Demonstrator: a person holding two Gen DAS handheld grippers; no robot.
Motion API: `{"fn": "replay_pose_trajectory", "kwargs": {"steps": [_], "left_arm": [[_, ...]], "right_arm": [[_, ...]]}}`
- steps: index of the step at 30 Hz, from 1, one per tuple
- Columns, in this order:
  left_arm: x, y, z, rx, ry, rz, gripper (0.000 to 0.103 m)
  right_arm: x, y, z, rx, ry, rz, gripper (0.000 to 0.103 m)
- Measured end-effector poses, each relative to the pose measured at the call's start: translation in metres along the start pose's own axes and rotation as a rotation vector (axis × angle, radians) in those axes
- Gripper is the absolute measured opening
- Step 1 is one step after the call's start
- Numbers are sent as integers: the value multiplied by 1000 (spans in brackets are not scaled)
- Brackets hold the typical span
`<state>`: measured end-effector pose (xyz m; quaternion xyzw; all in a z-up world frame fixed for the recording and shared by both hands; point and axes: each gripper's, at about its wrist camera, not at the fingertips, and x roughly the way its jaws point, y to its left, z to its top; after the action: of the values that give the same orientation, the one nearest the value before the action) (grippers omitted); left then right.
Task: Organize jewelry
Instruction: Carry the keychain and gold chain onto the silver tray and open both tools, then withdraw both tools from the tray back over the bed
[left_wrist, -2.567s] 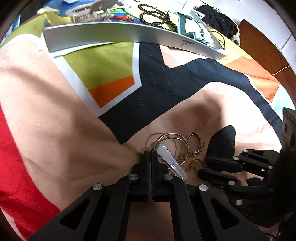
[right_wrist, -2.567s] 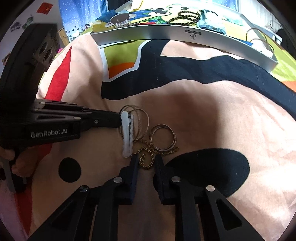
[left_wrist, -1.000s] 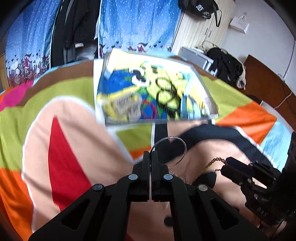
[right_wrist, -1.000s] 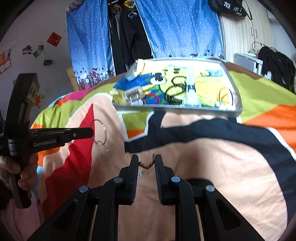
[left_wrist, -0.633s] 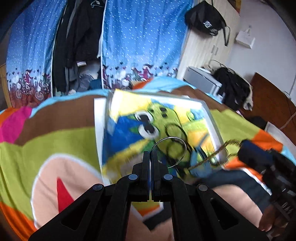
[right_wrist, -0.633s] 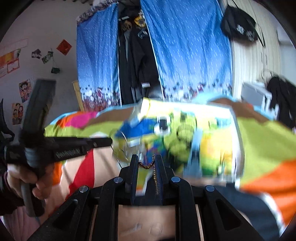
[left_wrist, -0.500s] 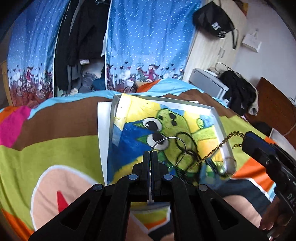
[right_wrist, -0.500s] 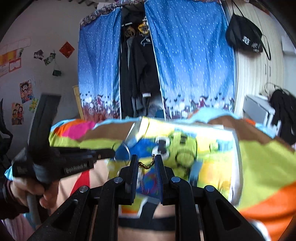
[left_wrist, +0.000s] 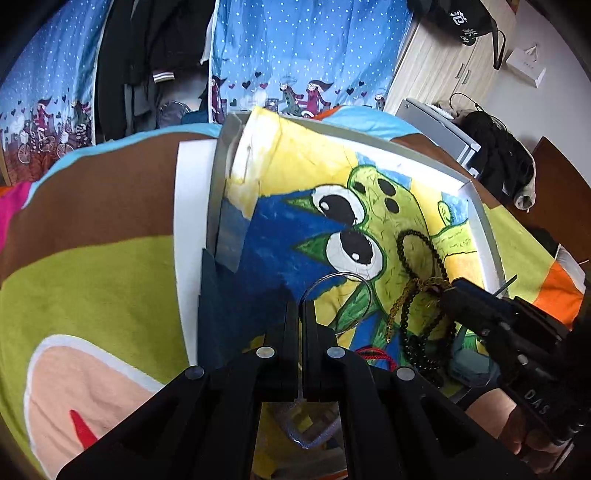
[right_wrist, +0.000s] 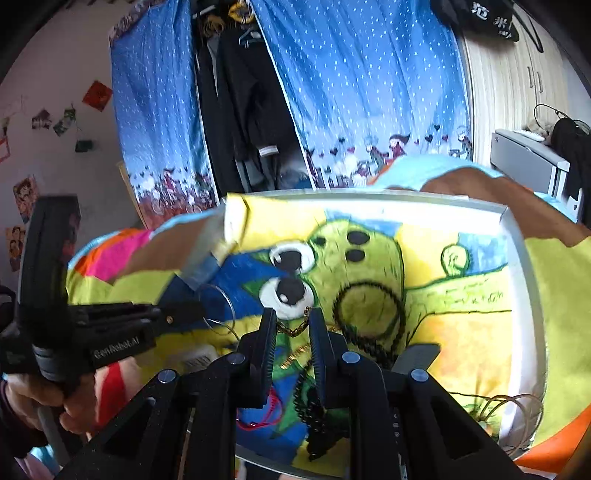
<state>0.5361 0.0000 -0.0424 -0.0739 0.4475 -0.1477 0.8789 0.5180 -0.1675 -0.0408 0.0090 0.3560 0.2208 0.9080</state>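
My left gripper is shut on a thin silver bangle and holds it over the near left part of the grey tray, which is lined with a cartoon drawing. My right gripper is shut on a gold chain that hangs between its fingers over the tray's middle. In the left wrist view the chain dangles from the right gripper. The left gripper with the bangle shows at left in the right wrist view.
In the tray lie a black bead necklace, a red cord, a clear hair clip and thin gold bangles at the near right corner. The tray sits on a colourful bedspread. Blue curtains hang behind.
Both grippers lifted their jewelry off the bedspread and carried it forward over the tray. The bangle and chain now hang lower and closer to the tray's lining.
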Motion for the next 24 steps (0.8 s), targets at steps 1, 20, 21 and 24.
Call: {"fn": "replay_pose_trajectory", "kwargs": {"steps": [1, 20, 21, 24], "left_arm": [[0, 0, -1, 2, 1, 4, 0], [-104, -17, -12, -50, -212, 22, 78], [-113, -20, -14, -49, -233, 22, 83], [-144, -31, -25, -34, -291, 31, 85]], "right_arm": [[4, -1, -3, -3, 9, 0, 17], [-50, -1, -2, 5, -30, -84, 40], [-61, 1, -2, 3, -48, -92, 47], [-90, 7, -1, 1, -92, -97, 59]]}}
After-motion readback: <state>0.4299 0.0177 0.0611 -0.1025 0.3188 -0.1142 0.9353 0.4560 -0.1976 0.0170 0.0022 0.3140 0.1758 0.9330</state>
